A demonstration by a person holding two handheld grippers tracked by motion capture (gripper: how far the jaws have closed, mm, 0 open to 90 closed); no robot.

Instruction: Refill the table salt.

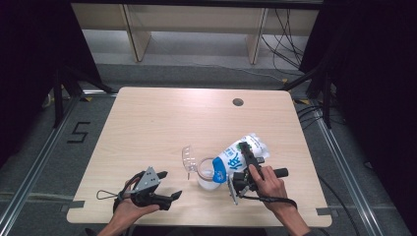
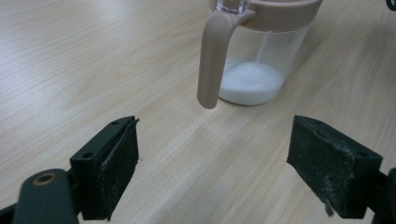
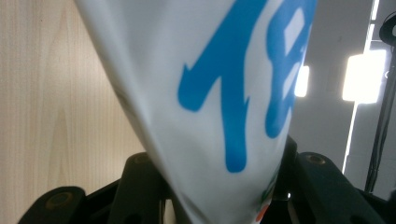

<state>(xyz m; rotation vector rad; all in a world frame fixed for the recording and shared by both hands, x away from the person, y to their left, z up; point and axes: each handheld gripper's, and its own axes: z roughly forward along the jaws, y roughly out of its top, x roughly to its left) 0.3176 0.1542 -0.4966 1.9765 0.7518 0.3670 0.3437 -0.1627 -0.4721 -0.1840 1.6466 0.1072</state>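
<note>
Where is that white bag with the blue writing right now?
In the high view, the white bag sits right of the table's centre, gripped in the right claw and tilted over the clear jug.

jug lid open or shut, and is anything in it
Open: the clear lid stands flipped up beside the jug mouth. Partly filled: white powder covers its bottom.

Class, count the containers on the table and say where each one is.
2. A clear jug with white contents stands near the table's front middle; a white-and-blue pouch is tilted over it, held in the right tongs.
</note>
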